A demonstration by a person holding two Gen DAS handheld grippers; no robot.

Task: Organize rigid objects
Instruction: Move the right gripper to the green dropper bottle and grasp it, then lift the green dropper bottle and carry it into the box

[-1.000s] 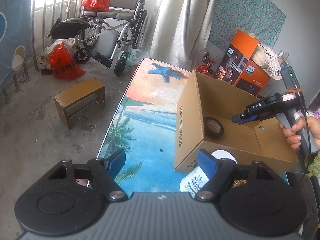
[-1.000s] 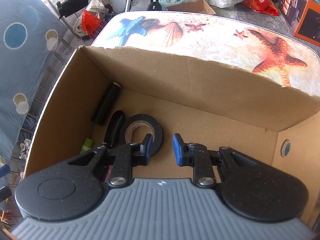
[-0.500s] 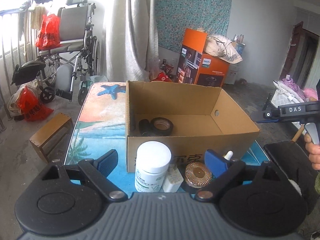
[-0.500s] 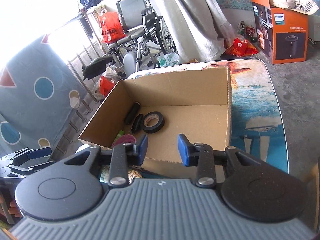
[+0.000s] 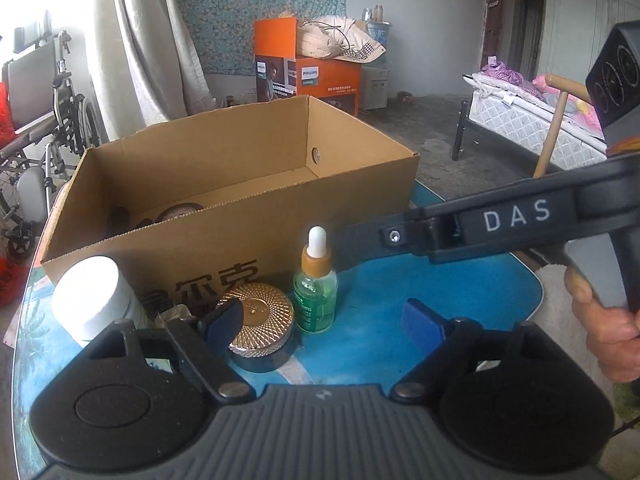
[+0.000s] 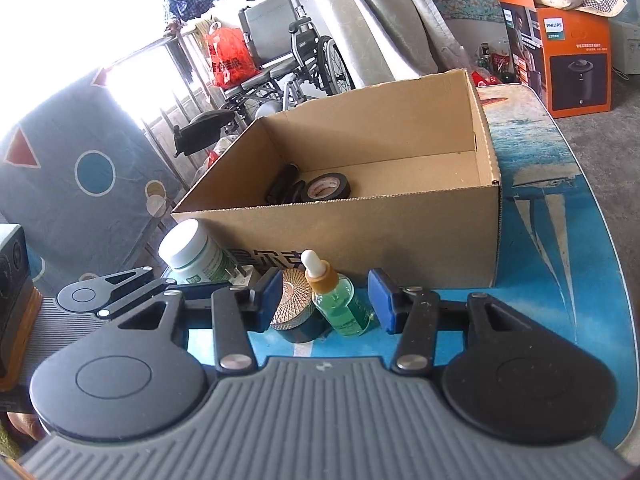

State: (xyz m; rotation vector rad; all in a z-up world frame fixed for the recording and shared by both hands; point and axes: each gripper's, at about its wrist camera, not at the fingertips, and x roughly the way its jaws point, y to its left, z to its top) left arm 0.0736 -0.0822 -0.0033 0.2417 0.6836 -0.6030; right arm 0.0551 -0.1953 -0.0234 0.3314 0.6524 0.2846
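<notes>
An open cardboard box (image 5: 240, 236) (image 6: 400, 236) stands on the table and holds a black tape roll (image 6: 326, 187) and other dark items. In front of it stand a green dropper bottle (image 5: 315, 294) (image 6: 340, 300), a jar with a gold lid (image 5: 260, 326) (image 6: 294, 306) and a white-capped bottle (image 5: 94, 296) (image 6: 192, 252). My left gripper (image 5: 326, 322) is open and empty, low in front of the jar and dropper bottle. My right gripper (image 6: 326, 300) is open with its fingers either side of the dropper bottle and jar, not touching them.
The table (image 6: 560, 216) has a blue beach print. A wheelchair (image 6: 280, 52) and red bags stand behind it, an orange Philips carton (image 5: 316, 76) at the back, a bed (image 5: 532, 128) at right. The right gripper's arm (image 5: 500, 220) crosses the left wrist view.
Both grippers have pulled back from the box and dropped low to the items in front of it. The right gripper has opened wider and come around the dropper bottle.
</notes>
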